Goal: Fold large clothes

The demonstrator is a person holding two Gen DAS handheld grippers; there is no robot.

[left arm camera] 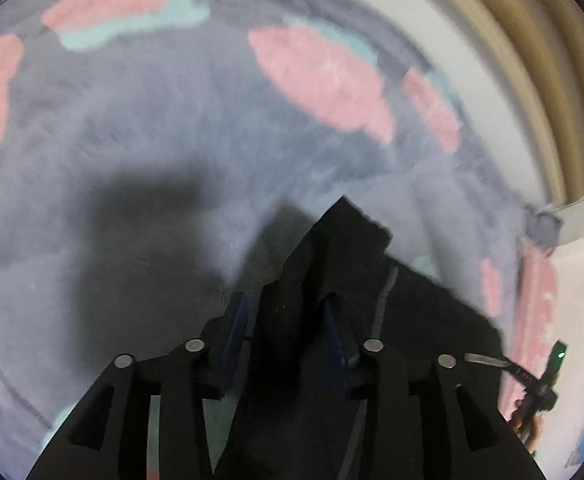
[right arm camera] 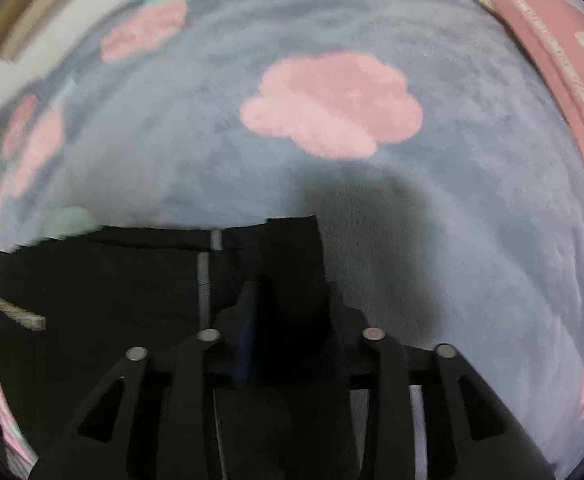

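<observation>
A black garment (left arm camera: 412, 320) lies on a grey fleece blanket with pink clouds (left arm camera: 172, 140). A thin grey strip runs down it. One corner of the garment sticks up between the fingers of my left gripper (left arm camera: 290, 320). The blue pads (left arm camera: 244, 320) stand apart and their inner faces show, so the gripper is open. In the right wrist view the black garment (right arm camera: 112, 280) spreads to the left. Another corner of it rises between the fingers of my right gripper (right arm camera: 292, 304). That gripper is open too, with one blue pad (right arm camera: 248, 340) showing and the other hidden by cloth.
The blanket (right arm camera: 452, 220) covers the whole surface ahead. A pink bedding edge (right arm camera: 552, 60) runs along the right. A beige curved frame (left arm camera: 552, 60) and white wall lie beyond the blanket. A device with a green light (left arm camera: 560, 354) sits at the garment's right end.
</observation>
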